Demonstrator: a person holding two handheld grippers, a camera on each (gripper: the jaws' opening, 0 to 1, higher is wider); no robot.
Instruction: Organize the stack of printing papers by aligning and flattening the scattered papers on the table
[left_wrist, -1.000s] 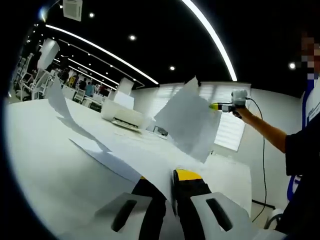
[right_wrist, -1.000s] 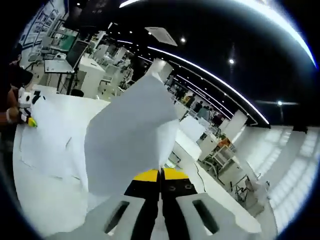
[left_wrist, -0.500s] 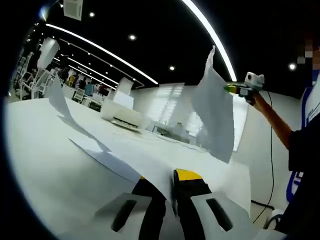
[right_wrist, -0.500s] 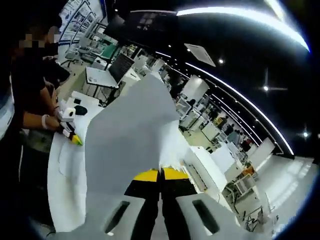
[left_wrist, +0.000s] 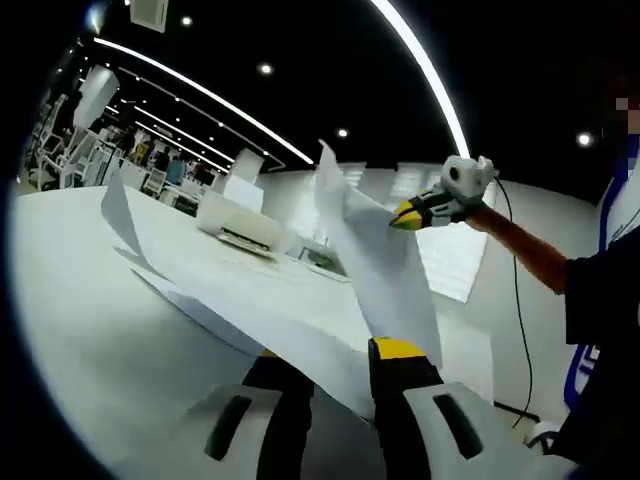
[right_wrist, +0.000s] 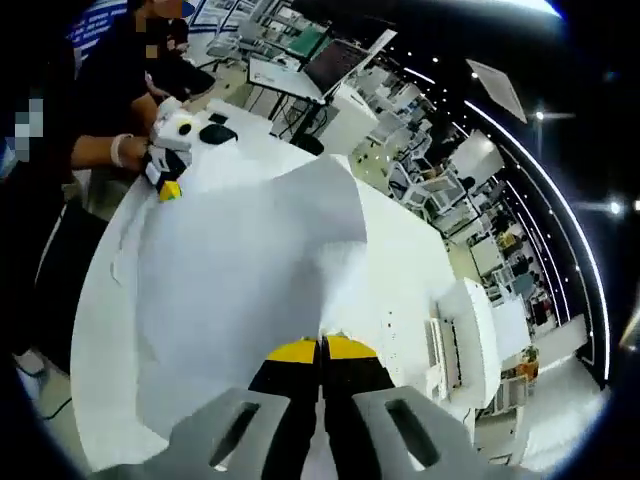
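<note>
My right gripper is shut on the edge of a white sheet, which spreads out over the white table. In the left gripper view that gripper holds the sheet up in the air, tilted, above the table. My left gripper rests low at the table with its jaws apart, and a flat paper stack runs between them. The left gripper also shows at the stack's far edge. One sheet curls up at the far left.
A white printer stands on the table behind the papers, also seen as a printer at the right. A person's arm holds the right gripper. Desks and monitors fill the room beyond.
The right gripper has swung its sheet down and in toward the stack. The left gripper's jaws stand wider apart than before.
</note>
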